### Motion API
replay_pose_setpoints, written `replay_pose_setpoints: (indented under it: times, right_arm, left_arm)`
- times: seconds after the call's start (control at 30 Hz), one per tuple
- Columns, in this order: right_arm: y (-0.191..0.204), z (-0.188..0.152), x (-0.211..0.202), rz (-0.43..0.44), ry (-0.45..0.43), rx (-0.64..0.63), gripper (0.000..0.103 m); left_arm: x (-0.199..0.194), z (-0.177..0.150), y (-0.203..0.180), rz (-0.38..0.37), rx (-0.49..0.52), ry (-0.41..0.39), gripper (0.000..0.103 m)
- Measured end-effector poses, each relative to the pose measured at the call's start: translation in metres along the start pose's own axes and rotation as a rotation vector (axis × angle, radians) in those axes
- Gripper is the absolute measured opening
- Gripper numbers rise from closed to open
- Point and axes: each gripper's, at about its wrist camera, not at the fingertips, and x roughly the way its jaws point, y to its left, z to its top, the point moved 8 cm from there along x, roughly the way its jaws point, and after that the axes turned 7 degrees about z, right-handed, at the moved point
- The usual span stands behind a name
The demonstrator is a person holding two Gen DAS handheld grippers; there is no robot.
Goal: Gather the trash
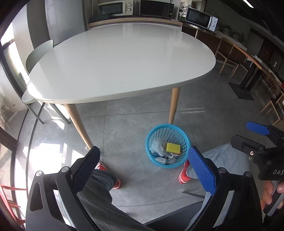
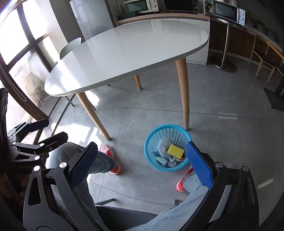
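- Trash sits in a blue basket (image 1: 167, 145) on the grey floor (image 1: 124, 124), just beside one wooden table leg (image 1: 174, 104).
- Inside the basket lie a yellow sponge (image 1: 173, 147), a crumpled clear plastic bag (image 1: 157, 146) and some small clear wrappers (image 1: 165, 160) at the bottom.
- The left gripper (image 1: 143, 170) hangs above the floor with its fingers (image 1: 201, 171) spread wide apart. They hold nothing.
- The right gripper (image 2: 140, 164) also has its fingers (image 2: 198, 165) spread wide and holds nothing. The basket shows between them, close to the blue finger.
- The white tabletop (image 1: 120, 62) is round-cornered and shiny.
- The left wrist view shows the right gripper from the side at the far right edge, with a bare hand (image 1: 272, 195) on its handle. The right wrist view does not show that hand.
- The right wrist view shows the left gripper from the side at the left edge, dark and in shadow.
- The right wrist view shows a third table leg (image 2: 138, 81) far back under the table. The left wrist view shows only two legs.
- The right wrist view shows a big window (image 2: 19, 53) with dark bars. The left wrist view shows only a thin bright strip of it.
- Both views show red shoes (image 1: 184, 171) and grey trouser legs (image 1: 99, 177) near the basket.
- Both views show a pale green chair (image 1: 38, 53) behind the table and microwaves (image 1: 115, 8) on a far counter.
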Motion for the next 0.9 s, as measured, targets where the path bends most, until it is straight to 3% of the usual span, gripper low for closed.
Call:
replay_pose_setpoints:
  times: [0.9]
  right_arm:
    - [0.0009,-0.0042,0.0095,-0.002,0.025,0.014,0.094]
  left_arm:
    - [-0.0007,-0.0015,0.0004,-0.005,0.000,-0.006,0.097]
